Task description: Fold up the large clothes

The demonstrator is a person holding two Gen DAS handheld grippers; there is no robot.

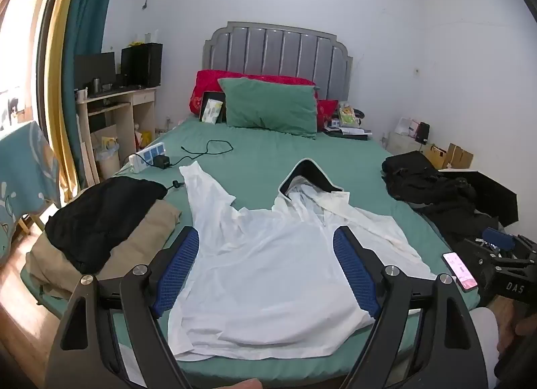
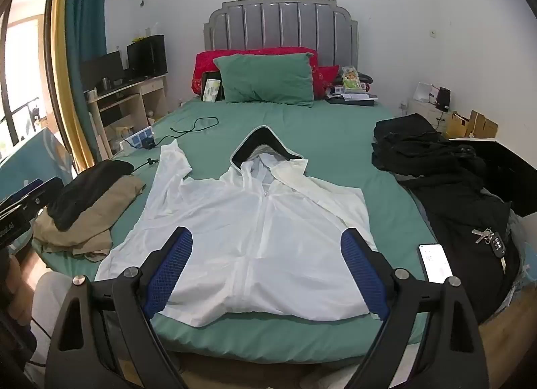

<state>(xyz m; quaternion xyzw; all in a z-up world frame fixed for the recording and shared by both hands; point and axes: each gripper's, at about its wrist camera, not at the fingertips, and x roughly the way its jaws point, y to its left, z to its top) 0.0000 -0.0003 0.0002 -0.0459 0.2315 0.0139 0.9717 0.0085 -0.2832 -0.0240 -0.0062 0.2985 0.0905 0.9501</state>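
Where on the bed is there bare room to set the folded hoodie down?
Bare sheet lies between the hoodie and green pillow, right of the cable. The left edge holds folded clothes; the right edge holds black clothes, phone and keys.

Jacket [image 2: 255, 221] mid-bed [image 2: 329, 140], phone [image 2: 434, 263] right, folded clothes [image 2: 87, 207] left

White hooded jacket [image 2: 255, 221] flat on bed [image 2: 335, 140]
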